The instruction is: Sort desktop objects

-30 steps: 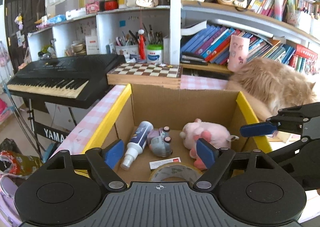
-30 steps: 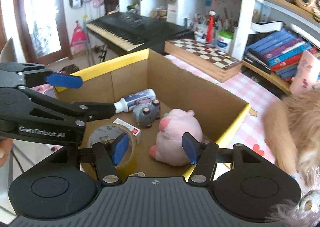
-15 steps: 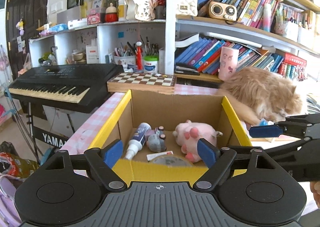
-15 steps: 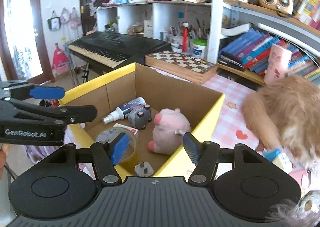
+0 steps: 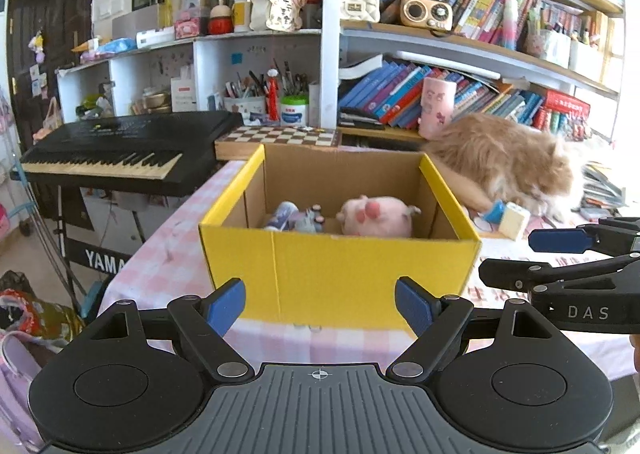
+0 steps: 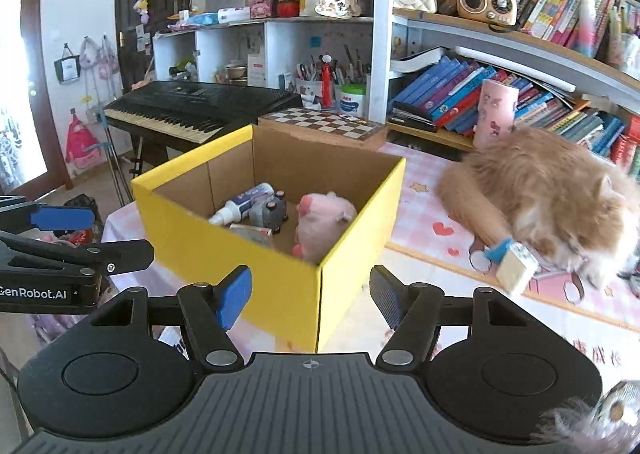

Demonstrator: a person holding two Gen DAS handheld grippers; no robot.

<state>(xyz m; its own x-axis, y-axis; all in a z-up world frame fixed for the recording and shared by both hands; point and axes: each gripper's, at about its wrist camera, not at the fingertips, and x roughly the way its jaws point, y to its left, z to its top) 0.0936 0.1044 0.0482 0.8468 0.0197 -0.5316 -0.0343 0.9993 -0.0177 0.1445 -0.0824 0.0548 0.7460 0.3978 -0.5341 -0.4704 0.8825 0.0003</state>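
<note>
A yellow cardboard box stands on the pink checked tablecloth. Inside lie a pink plush pig, a grey toy, a white and blue bottle and a small white packet. My left gripper is open and empty in front of the box's near wall. My right gripper is open and empty at the box's near corner. Each gripper shows at the edge of the other's view.
An orange cat lies on the table right of the box, with a wooden brush beside it. A chessboard, a black keyboard and bookshelves stand behind. The table edge drops at the left.
Both grippers have pulled back and away from over the box. The view went from looking down into the box to seeing its outer yellow wall.
</note>
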